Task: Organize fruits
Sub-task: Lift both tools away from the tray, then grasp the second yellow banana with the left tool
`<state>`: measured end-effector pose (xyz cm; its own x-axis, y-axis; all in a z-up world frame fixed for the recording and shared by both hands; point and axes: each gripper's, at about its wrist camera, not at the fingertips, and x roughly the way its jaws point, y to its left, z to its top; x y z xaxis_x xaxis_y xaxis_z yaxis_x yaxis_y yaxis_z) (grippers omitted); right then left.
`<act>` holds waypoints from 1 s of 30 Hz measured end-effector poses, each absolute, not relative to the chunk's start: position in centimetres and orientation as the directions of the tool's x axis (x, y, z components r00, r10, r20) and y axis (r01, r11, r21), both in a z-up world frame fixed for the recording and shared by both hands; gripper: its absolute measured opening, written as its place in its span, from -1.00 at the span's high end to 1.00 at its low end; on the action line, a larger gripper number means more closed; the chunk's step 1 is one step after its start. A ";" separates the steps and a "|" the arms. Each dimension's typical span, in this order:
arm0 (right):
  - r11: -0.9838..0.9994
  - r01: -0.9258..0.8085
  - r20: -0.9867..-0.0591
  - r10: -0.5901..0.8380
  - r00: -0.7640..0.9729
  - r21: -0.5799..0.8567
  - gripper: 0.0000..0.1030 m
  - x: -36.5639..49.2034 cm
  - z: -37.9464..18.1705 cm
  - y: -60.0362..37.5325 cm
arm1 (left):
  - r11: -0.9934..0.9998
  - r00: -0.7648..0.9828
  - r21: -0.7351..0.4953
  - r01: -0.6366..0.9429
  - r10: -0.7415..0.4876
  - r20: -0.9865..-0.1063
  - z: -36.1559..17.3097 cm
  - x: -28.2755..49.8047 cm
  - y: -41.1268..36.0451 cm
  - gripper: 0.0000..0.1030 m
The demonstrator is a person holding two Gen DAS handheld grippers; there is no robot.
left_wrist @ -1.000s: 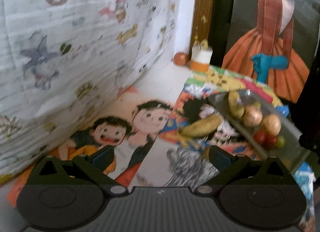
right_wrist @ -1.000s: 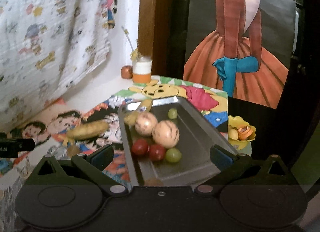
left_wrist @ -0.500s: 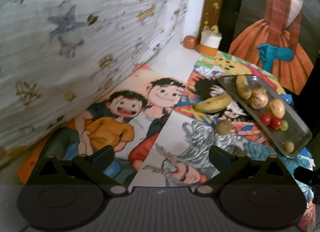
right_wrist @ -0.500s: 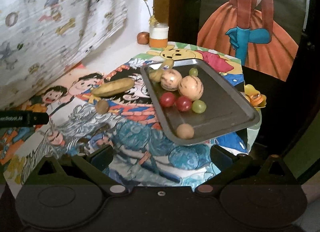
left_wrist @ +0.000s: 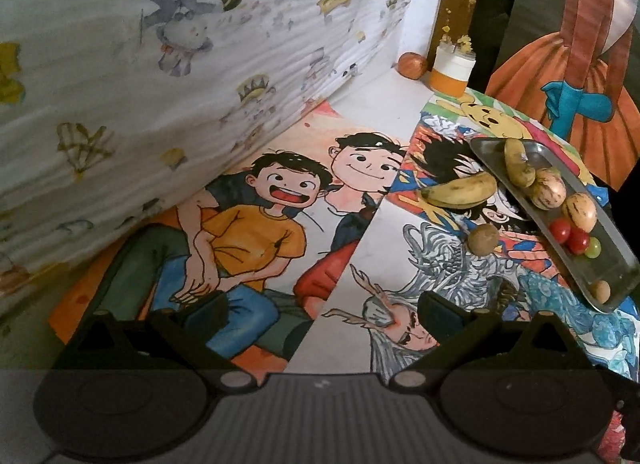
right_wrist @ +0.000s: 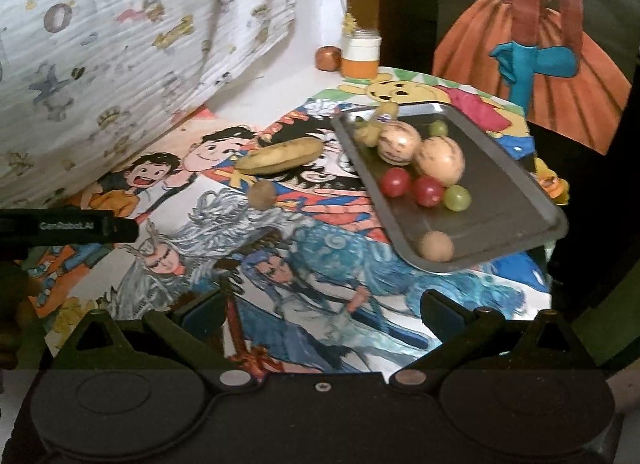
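Observation:
A grey metal tray (right_wrist: 508, 183) (left_wrist: 616, 240) sits on the right of the cartoon-covered table, holding two tan round fruits, two red tomatoes (right_wrist: 394, 181), green grapes, a small banana and a small brown ball (right_wrist: 436, 246). A yellow banana (right_wrist: 280, 155) (left_wrist: 460, 189) and a small brown round fruit (right_wrist: 262, 193) (left_wrist: 483, 238) lie on the table left of the tray. My left gripper (left_wrist: 320, 310) is open and empty, back from the fruit; its finger shows in the right wrist view (right_wrist: 68, 225). My right gripper (right_wrist: 320, 310) is open and empty, near the table's front edge.
A white patterned cloth (left_wrist: 160, 83) hangs along the left. A white and orange jar (right_wrist: 362, 53) and a reddish ball (right_wrist: 328, 59) stand at the back corner. A painting of a woman in an orange dress (right_wrist: 532, 43) leans behind. A yellow-orange object (right_wrist: 554, 183) sits right of the tray.
Both grippers have pulled back and risen, so more of the table shows. Both stayed open and empty. The fruit has not moved.

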<state>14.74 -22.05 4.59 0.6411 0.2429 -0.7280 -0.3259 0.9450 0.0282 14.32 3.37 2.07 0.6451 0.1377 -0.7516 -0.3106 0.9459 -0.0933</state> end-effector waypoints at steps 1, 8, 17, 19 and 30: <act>0.943 -0.330 -0.730 0.247 0.638 0.030 -0.99 14.9 4.6 -21.8 | 0.946 0.643 -0.092 -0.312 0.138 -0.753 2.0 14.4 3.4 -0.99; 0.929 -0.371 -0.726 0.256 0.638 0.002 -0.99 16.0 4.2 -20.4 | 0.942 0.629 -0.086 -0.326 0.148 -0.763 1.7 14.8 3.9 -1.00; 0.911 -0.412 -0.709 0.276 0.648 -0.021 -0.99 18.1 3.7 -19.5 | 0.933 0.599 -0.043 -0.358 0.194 -0.776 1.5 16.3 4.6 -0.99; 0.909 -0.416 -0.678 0.289 0.676 -0.027 -0.99 18.2 3.6 -19.5 | 0.937 0.588 -0.017 -0.348 0.204 -0.783 1.5 17.1 4.5 -0.99; 0.878 -0.478 -0.613 0.364 0.701 -0.024 -0.99 20.0 2.4 -19.7 | 0.980 0.635 0.058 -0.192 0.169 -0.754 3.0 23.0 4.3 -0.99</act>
